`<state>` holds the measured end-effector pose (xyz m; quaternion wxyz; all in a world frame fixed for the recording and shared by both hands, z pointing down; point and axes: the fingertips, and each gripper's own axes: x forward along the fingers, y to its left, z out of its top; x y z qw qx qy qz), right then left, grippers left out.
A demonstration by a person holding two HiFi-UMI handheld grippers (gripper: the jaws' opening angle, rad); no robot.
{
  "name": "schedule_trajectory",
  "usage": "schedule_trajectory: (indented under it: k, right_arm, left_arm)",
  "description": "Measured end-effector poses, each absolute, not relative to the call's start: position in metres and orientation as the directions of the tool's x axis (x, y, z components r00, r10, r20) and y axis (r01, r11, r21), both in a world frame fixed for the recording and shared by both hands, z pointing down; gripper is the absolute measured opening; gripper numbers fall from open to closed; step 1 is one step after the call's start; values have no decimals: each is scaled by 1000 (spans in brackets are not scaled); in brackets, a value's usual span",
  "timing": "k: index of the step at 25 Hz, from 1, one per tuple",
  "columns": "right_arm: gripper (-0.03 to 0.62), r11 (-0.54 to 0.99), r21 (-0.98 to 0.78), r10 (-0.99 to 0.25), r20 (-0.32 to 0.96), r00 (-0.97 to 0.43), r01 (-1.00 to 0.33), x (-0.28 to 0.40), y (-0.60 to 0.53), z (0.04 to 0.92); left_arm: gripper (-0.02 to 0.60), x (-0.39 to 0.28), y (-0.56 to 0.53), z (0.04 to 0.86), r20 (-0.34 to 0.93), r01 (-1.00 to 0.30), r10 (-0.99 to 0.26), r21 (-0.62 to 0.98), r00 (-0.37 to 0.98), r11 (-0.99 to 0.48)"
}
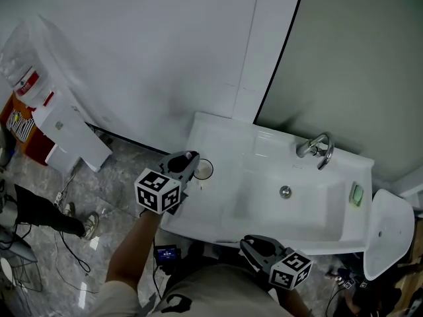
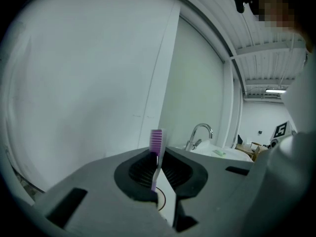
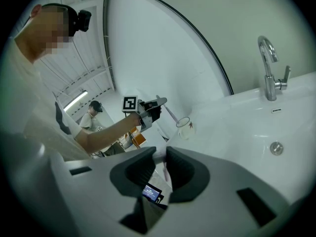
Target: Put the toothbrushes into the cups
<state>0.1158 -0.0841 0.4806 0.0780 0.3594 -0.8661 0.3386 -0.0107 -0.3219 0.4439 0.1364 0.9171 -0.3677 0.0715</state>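
My left gripper (image 1: 187,161) is shut on a purple toothbrush (image 2: 156,147), whose bristle head stands up between the jaws. In the right gripper view its handle (image 3: 171,114) slants down toward the rim of a clear cup (image 3: 184,128). That cup (image 1: 203,169) stands on the left ledge of the white sink (image 1: 218,203), and its rim (image 2: 160,200) shows just under the left jaws. My right gripper (image 1: 251,244) hovers at the sink's front edge. Its jaws (image 3: 160,164) are nearly together on a pale slim toothbrush handle (image 3: 161,158).
A chrome faucet (image 1: 317,148) stands at the back of the basin above the drain (image 1: 285,191). A green soap bar (image 1: 357,194) lies at the right end. A small lit device (image 1: 165,252) sits below the sink front. A white and red box (image 1: 46,121) leans at the left wall.
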Motion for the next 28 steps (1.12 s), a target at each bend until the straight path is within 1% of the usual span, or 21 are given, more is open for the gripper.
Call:
schedule_trajectory:
  k: [16,28]
  right_arm:
    - [72,485,-541,-577,393,-716,-688,124,-91,487]
    - [72,474,-533,-576,415,-705,-701,124,-95,490]
  left_arm:
    - [32,-13,-336,496,297,-718,-655,238,695,-654]
    - [34,-15,-340,521,299,-719,-654,264,695,-643]
